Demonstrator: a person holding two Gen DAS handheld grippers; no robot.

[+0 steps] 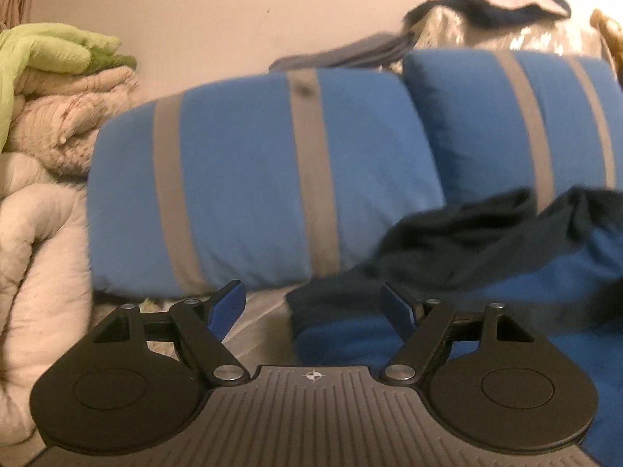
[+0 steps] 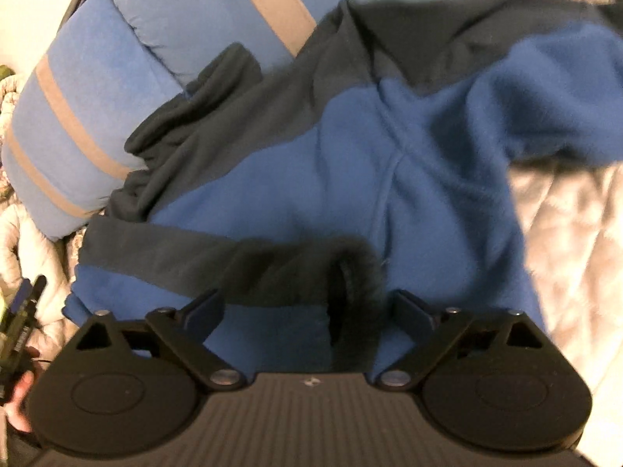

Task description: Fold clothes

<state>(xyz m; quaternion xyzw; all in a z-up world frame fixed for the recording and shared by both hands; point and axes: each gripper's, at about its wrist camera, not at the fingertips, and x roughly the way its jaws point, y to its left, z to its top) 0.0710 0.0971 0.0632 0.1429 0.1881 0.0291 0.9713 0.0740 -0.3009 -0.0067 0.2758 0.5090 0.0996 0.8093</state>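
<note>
A blue fleece sweater (image 2: 311,175) with dark navy panels lies rumpled on the bed, its top leaning on a pillow. My right gripper (image 2: 307,307) points down at it with the jaws wide apart. The sleeve's dark cuff (image 2: 350,272) lies between the fingers, and the pads do not press on it. In the left wrist view the sweater (image 1: 486,241) sits to the right. My left gripper (image 1: 313,305) hovers open near its left edge with nothing between the fingers.
Two blue pillows with grey stripes (image 1: 241,179) (image 1: 486,124) stand against the wall. Folded cream blankets (image 1: 39,233) with a green one (image 1: 46,46) on top are stacked on the left. A quilted bedspread (image 2: 576,233) lies under the sweater. More dark clothes (image 1: 486,11) sit behind the pillows.
</note>
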